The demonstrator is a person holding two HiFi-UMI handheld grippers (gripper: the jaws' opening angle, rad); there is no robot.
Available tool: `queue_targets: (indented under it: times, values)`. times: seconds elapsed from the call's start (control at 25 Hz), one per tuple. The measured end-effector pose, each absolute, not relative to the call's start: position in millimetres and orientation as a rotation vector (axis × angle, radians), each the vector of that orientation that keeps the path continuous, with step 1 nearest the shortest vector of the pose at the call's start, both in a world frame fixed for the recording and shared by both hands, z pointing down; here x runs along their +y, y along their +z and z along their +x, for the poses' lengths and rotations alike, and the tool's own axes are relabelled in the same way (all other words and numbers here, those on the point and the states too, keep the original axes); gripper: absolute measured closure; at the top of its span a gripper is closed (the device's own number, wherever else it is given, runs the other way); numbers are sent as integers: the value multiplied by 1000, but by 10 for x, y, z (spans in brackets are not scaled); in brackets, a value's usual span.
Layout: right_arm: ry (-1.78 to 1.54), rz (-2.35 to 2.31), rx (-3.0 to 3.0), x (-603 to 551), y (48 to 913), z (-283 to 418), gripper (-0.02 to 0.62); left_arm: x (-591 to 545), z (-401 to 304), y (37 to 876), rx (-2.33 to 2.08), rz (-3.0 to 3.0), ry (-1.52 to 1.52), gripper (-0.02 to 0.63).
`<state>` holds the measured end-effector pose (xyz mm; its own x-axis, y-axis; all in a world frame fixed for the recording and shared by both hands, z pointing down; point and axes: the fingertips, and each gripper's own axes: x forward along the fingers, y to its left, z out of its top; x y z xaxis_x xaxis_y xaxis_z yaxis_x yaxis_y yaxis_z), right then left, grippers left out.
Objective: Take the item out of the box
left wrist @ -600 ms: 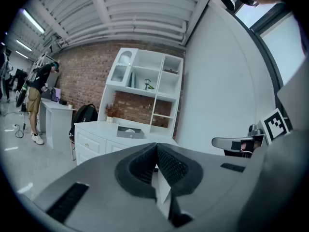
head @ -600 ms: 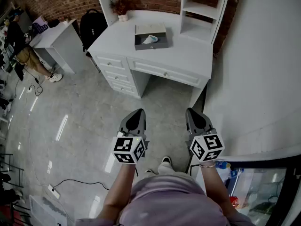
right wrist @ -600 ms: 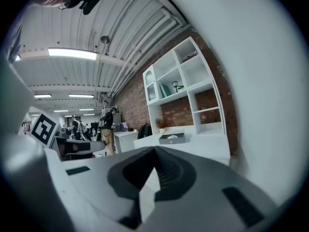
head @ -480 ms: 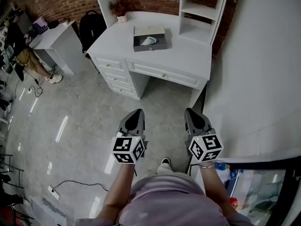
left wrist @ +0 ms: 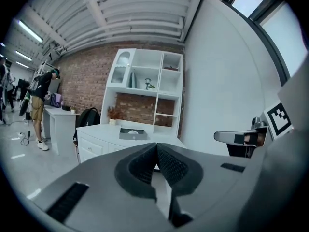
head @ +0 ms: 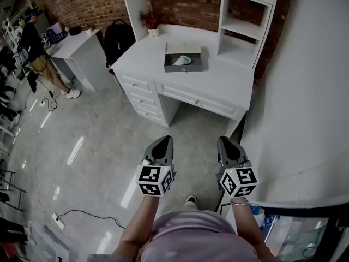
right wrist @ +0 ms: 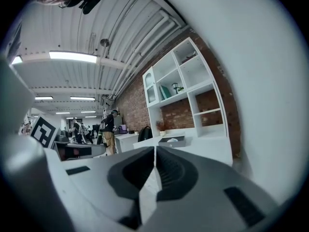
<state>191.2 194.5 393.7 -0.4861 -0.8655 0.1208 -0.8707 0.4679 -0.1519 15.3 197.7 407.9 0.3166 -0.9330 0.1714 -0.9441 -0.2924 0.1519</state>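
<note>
Head view: a shallow grey rectangular box [head: 184, 64] holding a pale crumpled item [head: 181, 61] sits on the white desk surface [head: 218, 83], upper centre. The left gripper [head: 162, 142] and right gripper [head: 226, 142] are at lower centre. Left gripper view: jaws together, empty. Right gripper view: jaws together, empty.

Three distant views toward desk [head: 223, 78]

A red brick wall [head: 82, 7] backs a white desk [head: 218, 81] with drawers and a shelved hutch [head: 240, 34]. The floor [head: 98, 146] is glossy grey (light streaks reflect on it). Strip lights [right wrist: 72, 56] line the ribbed ceiling [right wrist: 96, 28]; a smaller white table [head: 76, 41] stands left.
</note>
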Motion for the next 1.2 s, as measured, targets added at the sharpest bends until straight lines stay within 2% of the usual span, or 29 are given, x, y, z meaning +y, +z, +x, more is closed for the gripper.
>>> queue_targets:
  times: [0.48, 0.88, 1.2]
  values:
    - [329, 1515, -2673, 1591, 4038, 1914, 519, 1705, 129, 4232, -1736, 2287, 95, 604]
    - [395, 1536, -2643, 976, 4179, 1830, 492, 985, 11, 4337, -1717, 2271, 116, 604]
    - [404, 1526, -2628, 104, 4233, 1508, 485, 95, -314, 4427, -1712, 2254, 118, 604]
